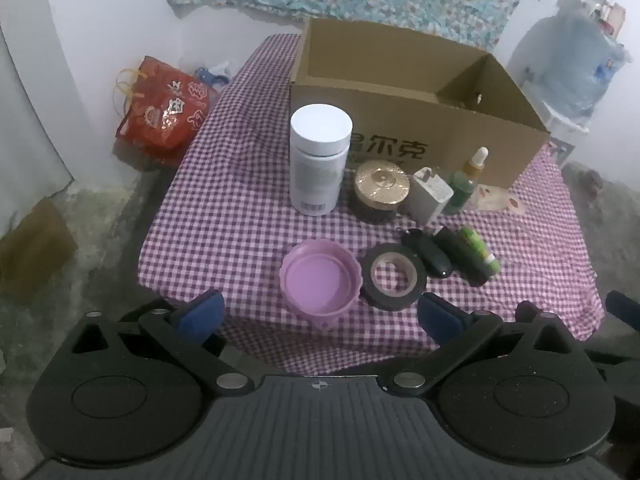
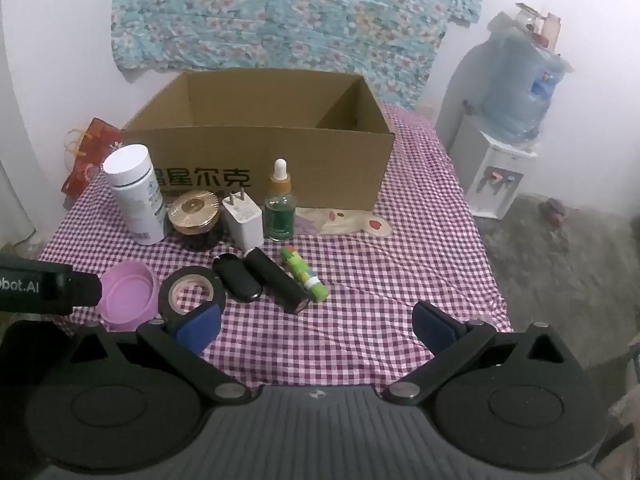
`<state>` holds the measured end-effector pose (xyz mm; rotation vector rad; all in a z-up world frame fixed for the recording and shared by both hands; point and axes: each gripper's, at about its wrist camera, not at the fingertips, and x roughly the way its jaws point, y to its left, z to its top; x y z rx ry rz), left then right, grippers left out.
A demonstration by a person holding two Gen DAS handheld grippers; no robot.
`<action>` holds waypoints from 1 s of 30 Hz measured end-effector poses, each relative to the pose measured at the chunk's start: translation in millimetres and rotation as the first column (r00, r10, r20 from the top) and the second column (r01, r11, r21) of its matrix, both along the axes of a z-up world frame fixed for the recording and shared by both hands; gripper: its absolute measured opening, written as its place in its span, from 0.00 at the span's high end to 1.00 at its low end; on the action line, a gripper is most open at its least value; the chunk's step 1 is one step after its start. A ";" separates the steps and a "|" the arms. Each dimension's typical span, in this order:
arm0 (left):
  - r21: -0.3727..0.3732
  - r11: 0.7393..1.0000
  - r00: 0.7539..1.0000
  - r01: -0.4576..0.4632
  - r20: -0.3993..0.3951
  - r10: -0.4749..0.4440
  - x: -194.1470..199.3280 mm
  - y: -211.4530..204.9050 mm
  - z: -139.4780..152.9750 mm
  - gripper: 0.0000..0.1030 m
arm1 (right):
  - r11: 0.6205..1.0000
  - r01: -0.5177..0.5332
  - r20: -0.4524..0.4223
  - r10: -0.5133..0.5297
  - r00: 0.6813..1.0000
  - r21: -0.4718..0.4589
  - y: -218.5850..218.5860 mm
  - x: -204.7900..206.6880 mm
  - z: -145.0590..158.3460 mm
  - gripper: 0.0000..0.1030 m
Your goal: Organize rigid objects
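Note:
A checked table holds an open cardboard box (image 1: pixel 408 128) (image 2: pixel 256 148) at the back. In front of it stand a white bottle (image 1: pixel 318 158) (image 2: pixel 136 196), a gold-lidded jar (image 1: pixel 382 190) (image 2: pixel 194 210), a white charger (image 1: pixel 430 196) (image 2: pixel 242 216) and a green dropper bottle (image 1: pixel 466 184) (image 2: pixel 280 208). Nearer lie a purple lid (image 1: pixel 320 278) (image 2: pixel 126 294), a black tape roll (image 1: pixel 392 276) (image 2: pixel 191 292), a black fob (image 1: pixel 428 254) (image 2: pixel 238 278), a black tube (image 1: pixel 466 256) (image 2: pixel 276 280) and a green stick (image 1: pixel 482 248) (image 2: pixel 306 274). My left gripper (image 1: pixel 320 318) is open just short of the lid and tape. My right gripper (image 2: pixel 316 324) is open over bare cloth.
A red gift bag (image 1: pixel 164 112) (image 2: pixel 86 156) stands on the floor left of the table. A water dispenser (image 2: pixel 504 140) (image 1: pixel 572 68) stands at the right by the wall. A patterned mat (image 2: pixel 352 220) lies on the cloth beside the box. The left gripper's body (image 2: pixel 44 288) shows at the right view's left edge.

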<state>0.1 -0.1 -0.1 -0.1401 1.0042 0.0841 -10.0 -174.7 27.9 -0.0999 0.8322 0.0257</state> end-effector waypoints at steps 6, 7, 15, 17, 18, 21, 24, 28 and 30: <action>-0.002 1.000 1.000 0.002 -0.010 -0.002 2.0 0.0 -1.3 0.00 | 1.000 -0.002 -0.004 0.002 1.000 0.001 3.5 -0.4 2.1 0.00; -0.004 1.000 1.000 0.002 -0.010 -0.002 1.6 0.5 -1.1 0.00 | 1.000 -0.002 -0.003 0.002 1.000 0.001 4.5 -0.3 2.3 0.00; 0.020 1.000 1.000 0.010 -0.004 -0.009 2.1 -3.4 -1.0 0.00 | 1.000 0.011 -0.009 -0.011 1.000 0.007 -15.8 4.0 5.3 0.00; 0.022 1.000 1.000 0.009 -0.004 -0.009 2.1 -4.3 -0.8 0.00 | 1.000 0.024 -0.004 -0.024 1.000 -0.001 -9.0 1.3 9.3 0.00; 0.022 1.000 1.000 0.009 -0.004 -0.008 2.1 -4.4 -0.7 0.00 | 1.000 0.025 -0.001 -0.025 1.000 -0.003 -7.5 1.0 7.9 0.00; 0.021 1.000 1.000 0.011 -0.004 -0.011 1.7 -3.8 -1.2 0.00 | 1.000 0.022 -0.002 -0.022 1.000 -0.005 -6.7 1.6 7.9 0.00; 0.023 1.000 1.000 0.009 -0.005 -0.009 1.4 -3.0 -2.3 0.00 | 1.000 0.023 0.002 -0.023 1.000 -0.003 -6.3 0.7 7.7 0.00; 0.025 1.000 1.000 0.008 -0.005 -0.008 0.7 -2.6 -2.6 0.00 | 1.000 0.025 0.003 -0.025 1.000 -0.002 -6.5 0.8 7.5 0.00; 0.025 1.000 1.000 0.009 -0.007 -0.008 1.0 -2.4 -2.8 0.00 | 1.000 0.026 0.002 -0.026 1.000 0.000 -6.4 1.1 7.8 0.00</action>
